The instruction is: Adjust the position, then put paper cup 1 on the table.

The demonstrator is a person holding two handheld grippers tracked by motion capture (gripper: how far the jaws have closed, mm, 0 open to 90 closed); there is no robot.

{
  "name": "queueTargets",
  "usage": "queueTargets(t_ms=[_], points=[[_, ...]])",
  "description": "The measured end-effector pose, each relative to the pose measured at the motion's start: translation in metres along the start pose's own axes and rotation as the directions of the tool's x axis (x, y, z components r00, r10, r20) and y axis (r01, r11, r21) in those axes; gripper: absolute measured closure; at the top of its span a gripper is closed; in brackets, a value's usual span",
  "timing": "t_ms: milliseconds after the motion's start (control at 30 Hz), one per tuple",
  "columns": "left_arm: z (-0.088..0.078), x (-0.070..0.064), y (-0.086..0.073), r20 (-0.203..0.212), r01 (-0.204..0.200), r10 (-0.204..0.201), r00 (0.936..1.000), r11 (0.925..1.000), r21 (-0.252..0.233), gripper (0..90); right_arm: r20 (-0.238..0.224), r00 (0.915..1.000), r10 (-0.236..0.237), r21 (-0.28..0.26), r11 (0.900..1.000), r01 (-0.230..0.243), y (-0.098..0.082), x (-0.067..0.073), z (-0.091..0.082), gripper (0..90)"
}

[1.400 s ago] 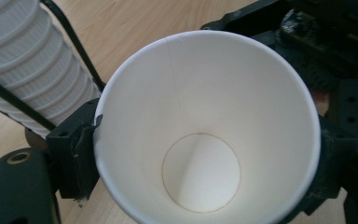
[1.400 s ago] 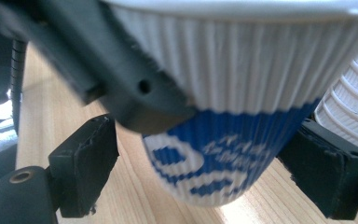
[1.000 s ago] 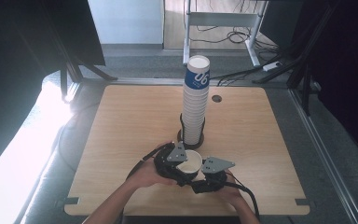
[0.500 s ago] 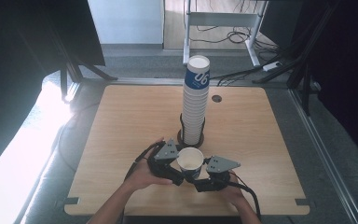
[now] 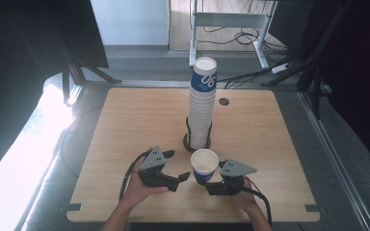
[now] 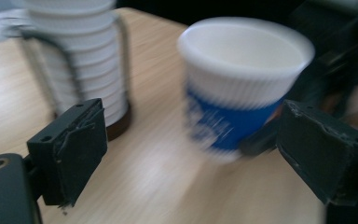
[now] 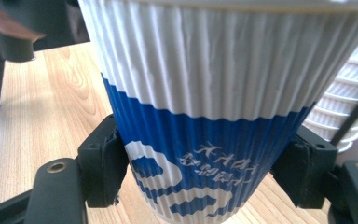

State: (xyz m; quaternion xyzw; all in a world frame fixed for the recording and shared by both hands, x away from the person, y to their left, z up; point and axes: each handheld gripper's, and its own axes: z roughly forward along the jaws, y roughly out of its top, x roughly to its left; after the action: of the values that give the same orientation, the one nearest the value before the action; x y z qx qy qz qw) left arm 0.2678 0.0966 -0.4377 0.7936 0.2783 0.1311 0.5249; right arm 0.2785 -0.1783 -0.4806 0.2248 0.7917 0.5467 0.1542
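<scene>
2 tools are at work on my worktop (image 5: 125, 120); my right tool (image 5: 211, 185) clamps the lower blue band of a single paper cup (image 5: 204, 166), upright between its pads; my left tool (image 5: 180, 179), just beside the cup, has been closing a little, its jaws apart with nothing between them; the cup stack (image 5: 202, 103) stands just beyond the cup.

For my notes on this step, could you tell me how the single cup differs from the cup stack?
The single cup is one cup, clamped low on its blue band by the right gripper; the cup stack is a tall column standing in a black holder. The single cup sits near the table's front edge, the stack mid-table. Both are ribbed white and blue paper, mouths up.
</scene>
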Motion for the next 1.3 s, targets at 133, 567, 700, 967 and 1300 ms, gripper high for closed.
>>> queueTargets(t_ms=[133, 567, 700, 967, 1300], points=[[-0.001, 0.000, -0.008, -0.048, 0.012, -0.012, 0.9988, 0.9998, 0.014, 11.3, 0.028, 0.9995, 0.014, -0.008, 1.000, -0.014, -0.001, -0.003, -0.006, 27.2], [-0.010, 0.004, -0.010, -0.090, 0.051, -0.053, 0.9945, 0.9985, -0.020, 13.1, 0.118, 0.9921, 0.043, -0.051, 0.998, -0.037, -0.002, -0.022, -0.029, 27.2], [-0.009, 0.007, -0.013, -0.093, 0.065, -0.067, 0.9934, 0.9975, -0.028, 14.0, 0.130, 0.9902, 0.049, -0.063, 0.997, -0.041, -0.002, -0.025, -0.033, 27.2], [-0.008, 0.008, -0.015, -0.090, 0.076, -0.078, 0.9928, 0.9966, -0.030, 14.2, 0.152, 0.9869, 0.055, -0.076, 0.996, -0.044, -0.002, -0.030, -0.039, 27.2], [-0.001, 0.004, -0.016, -0.082, 0.057, -0.057, 0.9950, 0.9984, 0.003, 14.6, 0.219, 0.9731, 0.071, -0.084, 0.995, -0.053, -0.004, -0.043, -0.049, 27.3]])
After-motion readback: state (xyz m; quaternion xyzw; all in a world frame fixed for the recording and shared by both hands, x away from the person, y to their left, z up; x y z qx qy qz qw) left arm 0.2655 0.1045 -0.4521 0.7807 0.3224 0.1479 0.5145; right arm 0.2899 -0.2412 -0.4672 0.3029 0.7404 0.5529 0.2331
